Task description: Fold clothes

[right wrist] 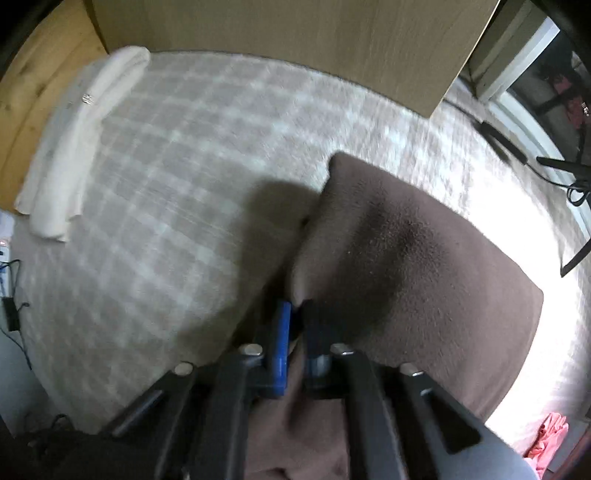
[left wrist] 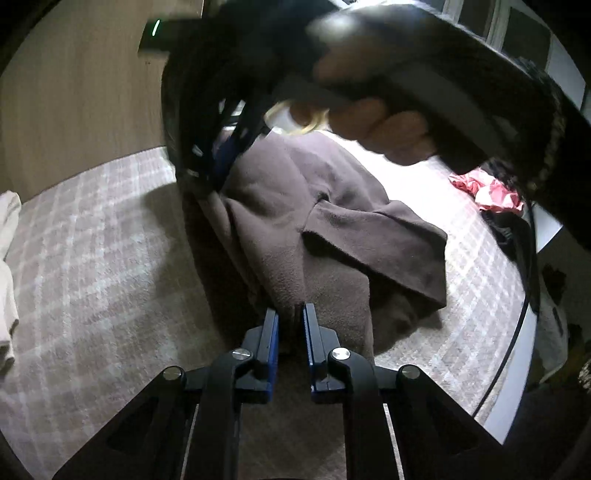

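Note:
A brown fleece garment lies bunched on a plaid bed cover. My left gripper is shut on its near edge. The right gripper, held by a hand, shows blurred at the top of the left wrist view, over the garment's far end. In the right wrist view my right gripper is shut on a fold of the same brown garment, which hangs lifted and drapes to the right over the bed cover.
A folded white cloth lies at the bed's far left; it also shows in the left wrist view. A pink garment lies at the right, and shows in the right wrist view. A wooden headboard and black cables border the bed.

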`<state>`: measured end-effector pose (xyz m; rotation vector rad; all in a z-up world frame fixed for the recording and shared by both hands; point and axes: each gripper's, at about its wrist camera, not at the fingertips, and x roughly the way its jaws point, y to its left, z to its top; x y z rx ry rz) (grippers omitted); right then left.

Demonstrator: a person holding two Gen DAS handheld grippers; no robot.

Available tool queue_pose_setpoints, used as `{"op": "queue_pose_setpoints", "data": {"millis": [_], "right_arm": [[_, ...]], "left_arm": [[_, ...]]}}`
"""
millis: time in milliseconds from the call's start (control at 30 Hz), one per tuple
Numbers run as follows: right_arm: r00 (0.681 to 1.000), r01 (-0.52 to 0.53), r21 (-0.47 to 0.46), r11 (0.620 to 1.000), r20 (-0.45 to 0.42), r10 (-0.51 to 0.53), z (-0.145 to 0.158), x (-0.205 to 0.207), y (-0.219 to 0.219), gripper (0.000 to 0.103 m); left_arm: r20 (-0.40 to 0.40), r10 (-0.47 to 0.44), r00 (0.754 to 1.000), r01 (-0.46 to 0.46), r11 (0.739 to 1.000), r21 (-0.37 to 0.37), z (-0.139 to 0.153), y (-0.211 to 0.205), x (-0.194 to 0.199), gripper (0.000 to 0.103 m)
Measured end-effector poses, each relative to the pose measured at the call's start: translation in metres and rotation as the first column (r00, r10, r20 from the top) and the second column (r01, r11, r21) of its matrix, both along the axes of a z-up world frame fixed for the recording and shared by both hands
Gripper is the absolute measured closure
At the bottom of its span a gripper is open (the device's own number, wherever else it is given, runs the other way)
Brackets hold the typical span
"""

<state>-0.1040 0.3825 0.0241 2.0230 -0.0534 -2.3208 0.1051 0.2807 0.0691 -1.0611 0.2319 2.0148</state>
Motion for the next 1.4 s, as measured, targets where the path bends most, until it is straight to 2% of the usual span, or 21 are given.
{"op": "queue_pose_setpoints", "data": {"millis": [33,100,200,267,333,400,433,467,567,633,800,867,933,1100,1133,1167,1200,1233,1267,1333,1400], "right_arm": [[1.000,0.004,0.006,1.000,0.014,-0.004,-0.004,-0.003,0.001,0.098],[0.997,0.070,-0.121,0.990,-0.017,-0.072,0.007,-0.002,0.018,0.099],[0.976,0.204,-0.340,0.918,-0.006,-0.219,0.011,0.000,0.052,0.099],[0.973,0.211,-0.387,0.898,-0.005,-0.231,0.003,0.002,0.060,0.098],[0.969,0.205,-0.482,0.852,-0.022,-0.246,0.006,0.013,0.070,0.094],[0.959,0.199,-0.609,0.768,-0.040,-0.280,0.025,0.030,0.096,0.091],[0.951,0.189,-0.632,0.751,-0.073,-0.301,0.036,0.040,0.110,0.086],[0.935,0.173,-0.628,0.758,-0.137,-0.327,0.052,0.055,0.127,0.085],[0.888,0.171,-0.476,0.863,-0.305,-0.344,0.089,0.109,0.162,0.085],[0.881,0.192,-0.370,0.909,-0.342,-0.326,0.090,0.146,0.171,0.085],[0.914,0.188,-0.283,0.940,-0.300,-0.273,0.048,0.202,0.152,0.085],[0.940,0.204,-0.260,0.944,-0.216,-0.263,0.013,0.218,0.140,0.085],[0.956,0.221,-0.209,0.952,-0.146,-0.254,-0.014,0.233,0.133,0.085],[0.948,0.208,-0.208,0.956,-0.197,-0.250,0.015,0.253,0.143,0.085],[0.934,0.227,-0.203,0.952,-0.230,-0.272,0.023,0.253,0.150,0.082],[0.918,0.248,-0.200,0.948,-0.264,-0.296,0.030,0.253,0.157,0.070],[0.894,0.278,-0.208,0.938,-0.301,-0.332,0.035,0.254,0.165,0.061],[0.867,0.308,-0.218,0.926,-0.337,-0.367,0.040,0.254,0.173,0.045],[0.838,0.339,-0.238,0.910,-0.364,-0.407,0.041,0.253,0.180,0.039],[0.787,0.382,-0.286,0.879,-0.399,-0.471,0.041,0.247,0.193,0.038],[0.771,0.392,-0.318,0.863,-0.398,-0.497,0.035,0.234,0.201,0.038]], "left_arm": [[-0.003,0.000,1.000,0.000,1.000,0.000,0.000,0.000,0.000,0.092],[-0.002,0.002,1.000,-0.002,1.000,0.003,-0.001,0.000,0.001,0.093],[0.003,0.001,1.000,-0.001,1.000,-0.016,-0.006,0.003,0.003,0.093],[0.019,0.003,1.000,-0.002,1.000,-0.024,-0.005,0.001,0.001,0.093],[0.036,0.008,0.999,-0.007,1.000,-0.029,-0.002,-0.004,-0.002,0.091],[0.028,0.028,0.999,-0.027,0.999,-0.038,0.007,-0.012,-0.004,0.092],[0.023,0.035,0.999,-0.034,0.999,-0.037,0.013,-0.017,-0.006,0.092],[0.019,0.039,0.999,-0.039,0.999,-0.033,0.020,-0.022,-0.009,0.092],[0.021,0.033,0.999,-0.033,0.999,0.010,0.038,-0.032,-0.019,0.092],[0.029,0.014,0.999,-0.015,1.000,0.024,0.043,-0.026,-0.026,0.092],[0.068,-0.102,0.992,0.099,0.994,0.044,0.030,0.015,-0.031,0.090],[0.122,-0.134,0.984,0.134,0.991,0.009,0.011,0.032,-0.032,0.083],[0.168,-0.139,0.976,0.147,0.988,-0.038,-0.008,0.039,-0.031,0.086],[0.204,-0.080,0.976,0.085,0.996,-0.016,0.002,0.012,-0.033,0.085],[0.202,-0.051,0.978,0.055,0.998,-0.012,0.007,0.005,-0.036,0.085],[0.201,-0.018,0.979,0.020,1.000,-0.007,0.011,0.000,-0.040,0.081],[0.201,0.014,0.979,-0.014,1.000,-0.003,0.015,-0.005,-0.044,0.073],[0.199,0.049,0.979,-0.050,0.999,0.000,0.019,-0.010,-0.048,0.069],[0.192,0.089,0.977,-0.090,0.996,-0.002,0.021,-0.012,-0.053,0.060],[0.203,0.154,0.967,-0.155,0.988,-0.008,0.020,-0.011,-0.061,0.050],[0.225,0.211,0.951,-0.213,0.977,-0.017,0.016,-0.006,-0.069,0.042]]}}
